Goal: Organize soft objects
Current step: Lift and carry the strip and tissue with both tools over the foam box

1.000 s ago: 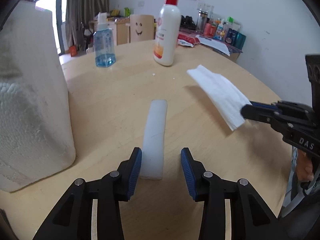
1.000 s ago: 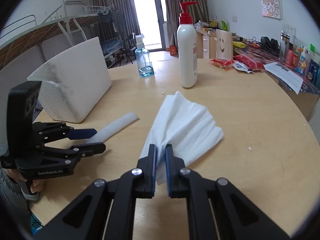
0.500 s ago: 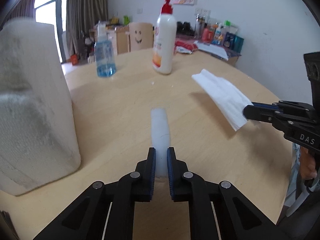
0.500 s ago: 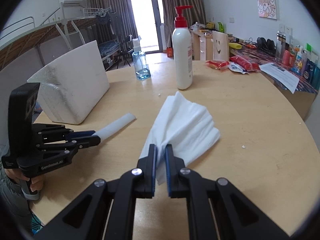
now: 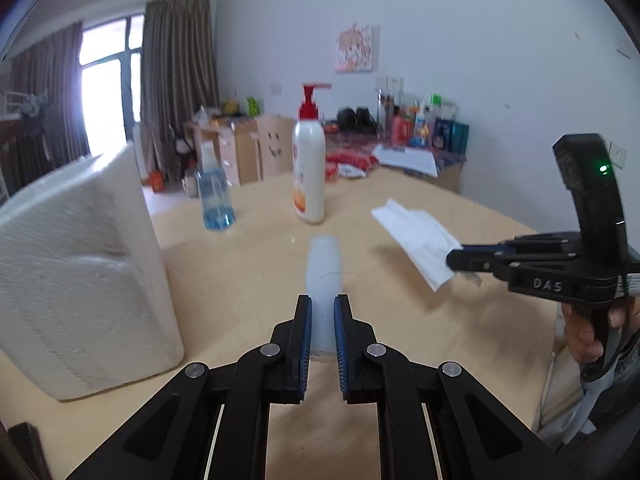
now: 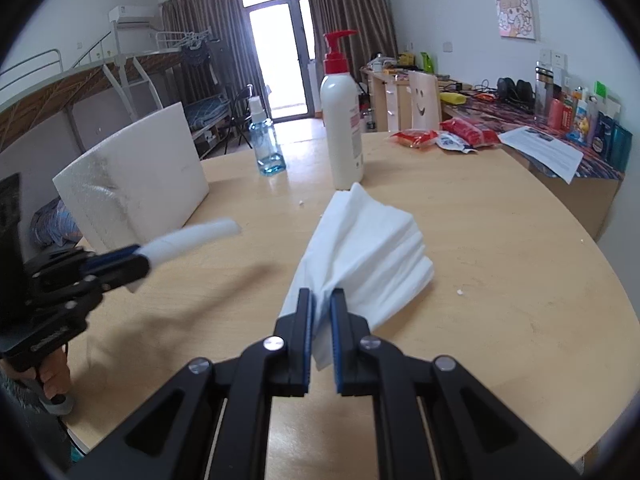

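Foam strip (image 5: 323, 276) and tissue stack (image 6: 366, 242): each being held clear of the round wooden table (image 6: 500, 240), one per claw.

Left gripper (image 5: 322, 320) is clenching the near end of the foam strip, whose long axis is running straight away from the claw toward the far pump bottle (image 5: 309, 164). Right gripper (image 6: 320, 320) is clamping the near corner of the tissue stack, which is fanning out far and to the right. Left is the nearer hand to the large white foam block (image 5: 80, 272) at the left, a likely drop place. The right wrist view is showing the strip from the side, raised above its shadow on the table; the left wrist view is showing the tissue stack hanging from the right claw, sloping up toward its far end.
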